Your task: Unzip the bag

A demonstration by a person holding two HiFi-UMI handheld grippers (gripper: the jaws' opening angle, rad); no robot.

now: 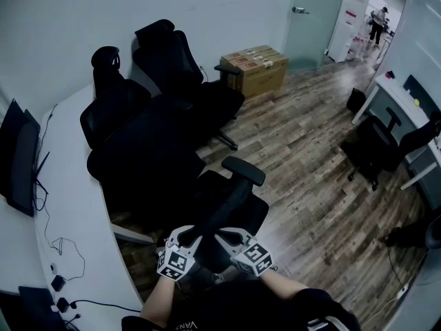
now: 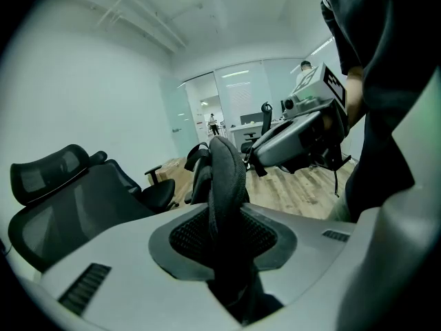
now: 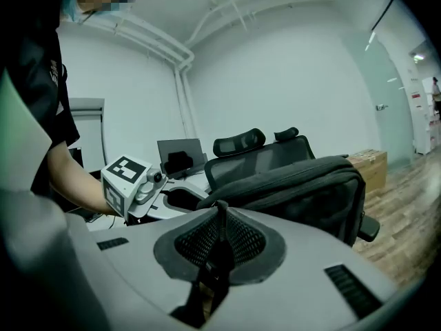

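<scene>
Bag (image 3: 303,185): on chair (image 1: 242,169) ahead | left gripper (image 2: 224,240): clamped on strap (image 2: 226,178), likely bracing the bag | right gripper (image 3: 219,247): nearly closed, pinching thin tab, probably the zipper pull (image 3: 220,219), positioned for drawing.

Head view: I cannot separate the dark grey fabric backpack (image 3: 303,185) from the black mesh office chair (image 1: 234,205). Zip teeth unresolved. Left of that chair, a flat black monitor (image 1: 17,157) is edge-cut. Far beyond the chair, a person (image 1: 377,19) is too small to read.
</scene>
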